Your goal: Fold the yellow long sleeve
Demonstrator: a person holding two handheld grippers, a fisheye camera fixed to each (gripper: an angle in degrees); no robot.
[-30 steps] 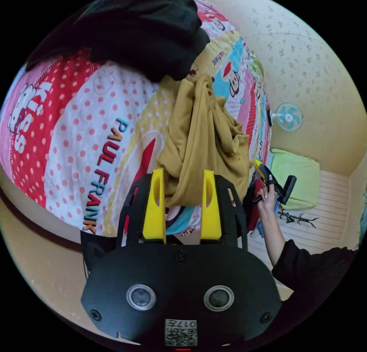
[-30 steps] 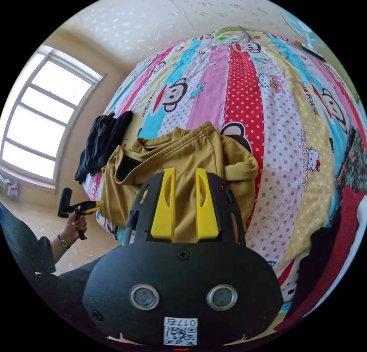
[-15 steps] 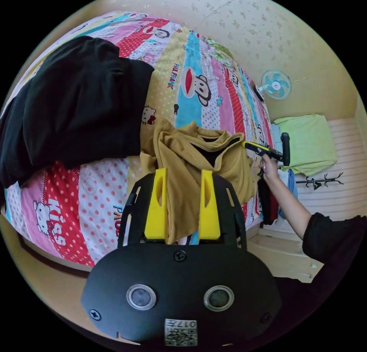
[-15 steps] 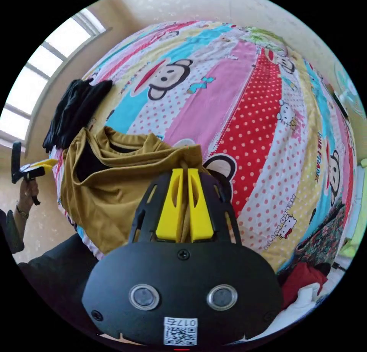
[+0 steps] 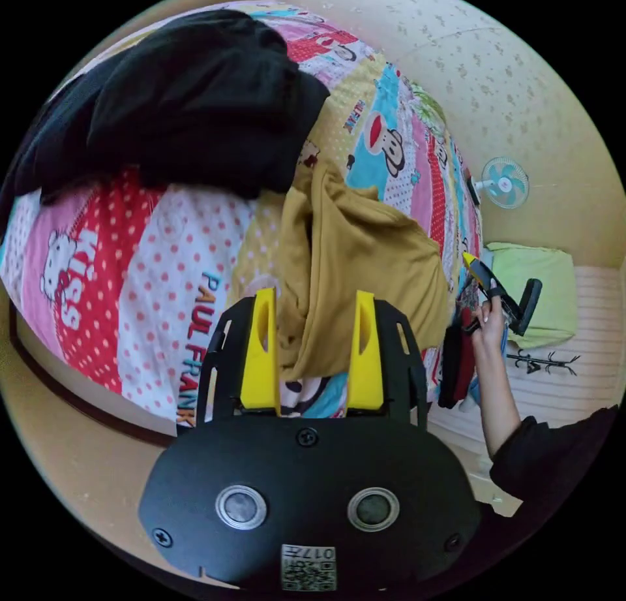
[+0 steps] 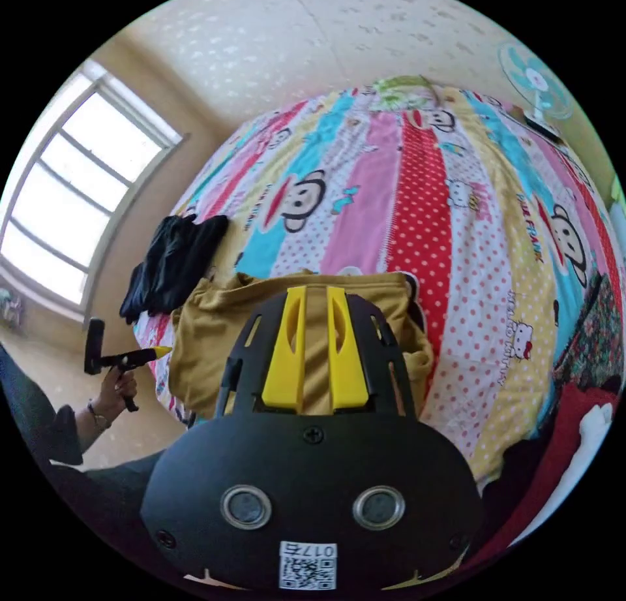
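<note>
So in the left gripper view, the left gripper (image 5: 312, 304) has its jaws spread wide with nothing pinched, and the yellow shirt (image 5: 365, 261) lies bunched on the bed (image 5: 163, 268) just past them, black clothes (image 5: 189, 98) beyond. Right gripper view: the right gripper (image 6: 316, 301) hangs over the shirt (image 6: 215, 327), jaws slightly apart, empty.
</note>
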